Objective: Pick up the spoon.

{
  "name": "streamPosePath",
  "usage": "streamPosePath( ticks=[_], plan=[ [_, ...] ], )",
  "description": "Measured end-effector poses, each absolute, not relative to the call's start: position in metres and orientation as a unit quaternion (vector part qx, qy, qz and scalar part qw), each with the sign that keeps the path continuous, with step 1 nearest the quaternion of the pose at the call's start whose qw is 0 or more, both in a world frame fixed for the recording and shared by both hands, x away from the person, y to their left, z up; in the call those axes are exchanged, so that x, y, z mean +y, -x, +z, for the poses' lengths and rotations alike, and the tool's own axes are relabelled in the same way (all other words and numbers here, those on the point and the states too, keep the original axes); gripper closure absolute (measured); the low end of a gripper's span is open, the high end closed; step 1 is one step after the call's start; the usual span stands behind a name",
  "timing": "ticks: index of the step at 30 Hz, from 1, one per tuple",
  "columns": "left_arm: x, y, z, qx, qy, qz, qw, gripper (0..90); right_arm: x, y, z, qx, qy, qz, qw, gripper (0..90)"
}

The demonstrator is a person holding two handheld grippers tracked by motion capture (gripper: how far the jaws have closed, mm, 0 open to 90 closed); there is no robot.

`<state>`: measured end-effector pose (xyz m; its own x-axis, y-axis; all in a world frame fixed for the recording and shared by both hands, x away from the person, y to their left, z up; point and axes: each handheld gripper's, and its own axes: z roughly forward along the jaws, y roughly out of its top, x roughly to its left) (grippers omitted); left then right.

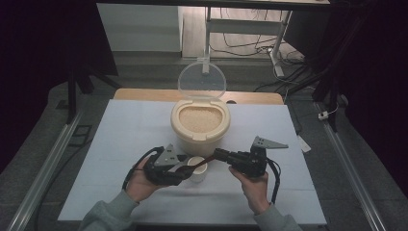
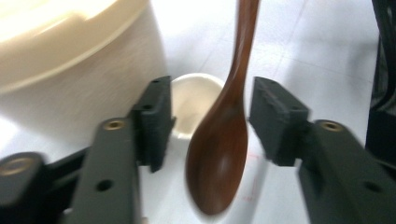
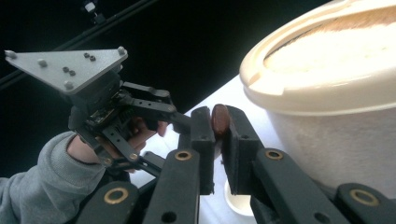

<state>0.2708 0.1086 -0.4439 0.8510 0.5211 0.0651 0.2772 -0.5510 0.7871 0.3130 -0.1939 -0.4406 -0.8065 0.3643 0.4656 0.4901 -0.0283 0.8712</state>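
Note:
A dark brown wooden spoon (image 1: 204, 160) runs from my right gripper (image 1: 217, 155) toward a small white cup (image 1: 198, 170). The right gripper (image 3: 218, 127) is shut on the spoon's handle (image 3: 220, 117). In the left gripper view the spoon's bowl (image 2: 217, 156) hangs over the cup (image 2: 194, 100), between the jaws of my left gripper (image 2: 212, 109). That gripper is open, and its pads (image 2: 156, 119) stand clear of the spoon. The left gripper (image 1: 184, 164) sits just left of the cup. Behind the cup stands a cream rice container (image 1: 200, 130), filled with rice.
The container's clear round lid (image 1: 202, 80) stands open at the back. A white sheet (image 1: 120, 144) covers the table, with a wooden edge (image 1: 144, 94) behind it. Metal rails (image 1: 45, 168) run along both sides. The left hand and its gripper's grey plate (image 3: 70, 67) show in the right gripper view.

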Motion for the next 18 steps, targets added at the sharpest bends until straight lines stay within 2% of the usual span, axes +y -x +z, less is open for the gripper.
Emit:
streamPosePath(
  ticks=[3, 8, 13, 18],
  plan=[
    [0.129, -0.268, -0.45, 0.261, -0.856, 0.143, 0.422, 37.3, -0.199, -0.314, -0.438, -0.688, 0.309, -0.655, 0.043, 83.3],
    [0.161, -0.26, -0.467, 0.304, -0.84, 0.136, 0.429, 33.0, -0.208, -0.316, -0.433, -0.679, 0.311, -0.664, 0.03, 83.3],
    [0.19, -0.253, -0.488, 0.346, -0.826, 0.128, 0.427, 31.1, -0.215, -0.316, -0.427, -0.671, 0.305, -0.675, 0.02, 83.3],
    [0.214, -0.247, -0.499, 0.375, -0.814, 0.148, 0.418, 29.6, -0.223, -0.315, -0.419, -0.666, 0.304, -0.681, -0.001, 83.3]
  ],
)
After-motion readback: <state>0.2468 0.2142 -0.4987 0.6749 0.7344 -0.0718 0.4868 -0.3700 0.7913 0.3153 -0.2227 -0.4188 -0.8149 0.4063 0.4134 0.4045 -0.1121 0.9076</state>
